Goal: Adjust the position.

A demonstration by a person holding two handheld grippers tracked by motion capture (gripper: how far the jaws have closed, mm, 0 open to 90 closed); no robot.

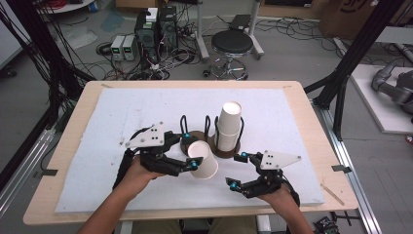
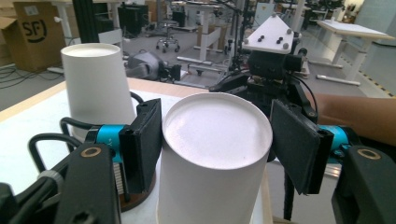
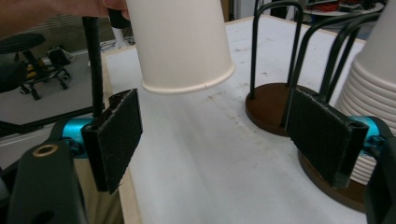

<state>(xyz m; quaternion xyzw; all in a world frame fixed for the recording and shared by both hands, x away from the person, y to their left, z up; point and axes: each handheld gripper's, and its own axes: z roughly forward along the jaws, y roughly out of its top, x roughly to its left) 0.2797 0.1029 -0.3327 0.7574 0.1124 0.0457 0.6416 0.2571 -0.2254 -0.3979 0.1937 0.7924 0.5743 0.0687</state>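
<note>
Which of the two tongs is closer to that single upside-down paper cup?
Left. The left tongs are closed on the paper cup, holding it upside down above the white mat. The right tongs sit open beside it, apart and empty.

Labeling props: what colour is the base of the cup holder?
Dark brown. The holder base shows best in the right gripper view, with black wire loops rising from it.

A white paper cup (image 1: pixel 203 159) hangs upside down and tilted above the white mat. Inverted white cups form a stack (image 1: pixel 228 126) in the wire holder (image 1: pixel 226 146) nearby.
</note>
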